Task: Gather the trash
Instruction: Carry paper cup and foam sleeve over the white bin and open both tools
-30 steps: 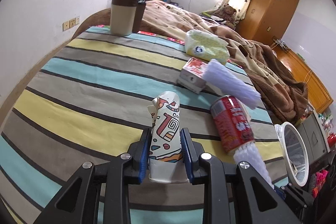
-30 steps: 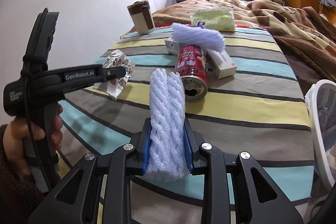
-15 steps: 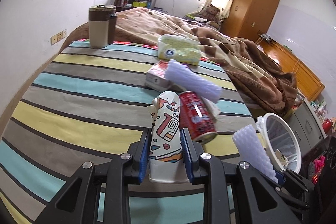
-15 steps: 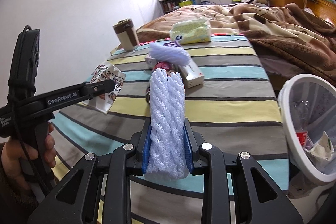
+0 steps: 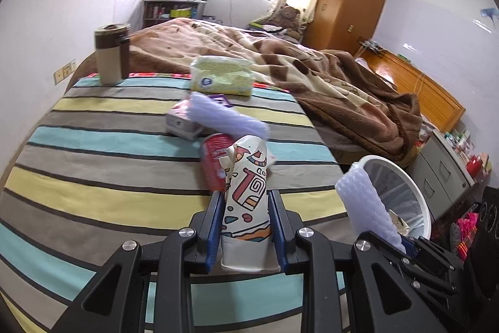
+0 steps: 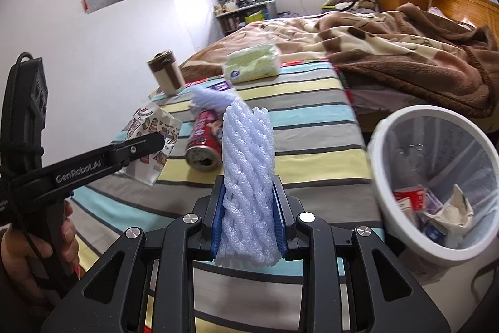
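Left gripper (image 5: pixel 246 202) points fwd and down, blue pads clamped tight on a flattened printed paper cup (image 5: pixel 246 202) standing upright between them. Right gripper (image 6: pixel 248 198) also tilts downward, pads closed on a white foam sleeve (image 6: pixel 248 177) that sticks up past the fingertips. Seen from the right wrist cam, a bare hand (image 6: pixel 34 252) wraps the left tool's handle at lower left; a dark sleeve, probably, shows at the frame's edge. Grippers sit side by side, apart.
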A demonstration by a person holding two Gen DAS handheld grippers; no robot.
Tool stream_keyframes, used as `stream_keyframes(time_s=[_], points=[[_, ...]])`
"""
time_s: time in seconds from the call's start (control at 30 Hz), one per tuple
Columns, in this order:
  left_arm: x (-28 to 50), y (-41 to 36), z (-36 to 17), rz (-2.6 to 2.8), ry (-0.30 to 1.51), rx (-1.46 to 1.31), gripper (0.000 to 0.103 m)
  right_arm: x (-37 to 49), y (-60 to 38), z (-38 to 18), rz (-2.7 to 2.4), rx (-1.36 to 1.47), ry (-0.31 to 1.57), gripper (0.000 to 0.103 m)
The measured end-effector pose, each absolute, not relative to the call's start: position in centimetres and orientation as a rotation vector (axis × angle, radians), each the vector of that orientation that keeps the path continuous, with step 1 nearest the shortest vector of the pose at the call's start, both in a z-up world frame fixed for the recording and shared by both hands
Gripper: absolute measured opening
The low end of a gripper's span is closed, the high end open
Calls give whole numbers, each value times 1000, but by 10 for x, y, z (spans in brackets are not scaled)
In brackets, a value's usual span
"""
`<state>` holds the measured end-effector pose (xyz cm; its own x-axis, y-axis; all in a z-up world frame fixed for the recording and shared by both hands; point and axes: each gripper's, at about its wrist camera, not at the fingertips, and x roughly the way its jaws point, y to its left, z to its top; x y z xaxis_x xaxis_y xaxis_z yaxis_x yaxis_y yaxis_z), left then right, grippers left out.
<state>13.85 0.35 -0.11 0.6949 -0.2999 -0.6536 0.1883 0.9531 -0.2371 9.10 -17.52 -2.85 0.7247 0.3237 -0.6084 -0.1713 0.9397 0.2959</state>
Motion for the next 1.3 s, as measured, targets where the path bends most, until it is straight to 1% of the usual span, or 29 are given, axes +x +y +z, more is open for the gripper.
stream_keyframes(time_s=[0.37, 0.93, 1.17, 1.3], points=[[127, -61, 8, -358, 717, -56, 29, 80, -229, -17, 149, 275, 663, 28], [130, -167, 13, -543, 725, 26, 29, 71, -310, -5, -42, 332, 611, 29], [139, -199, 6, -598, 748, 40, 29, 72, -327, -11, -92, 363, 619, 29], [144, -199, -4, -590, 774, 49, 29, 70, -333, -16, -99, 375, 623, 29]])
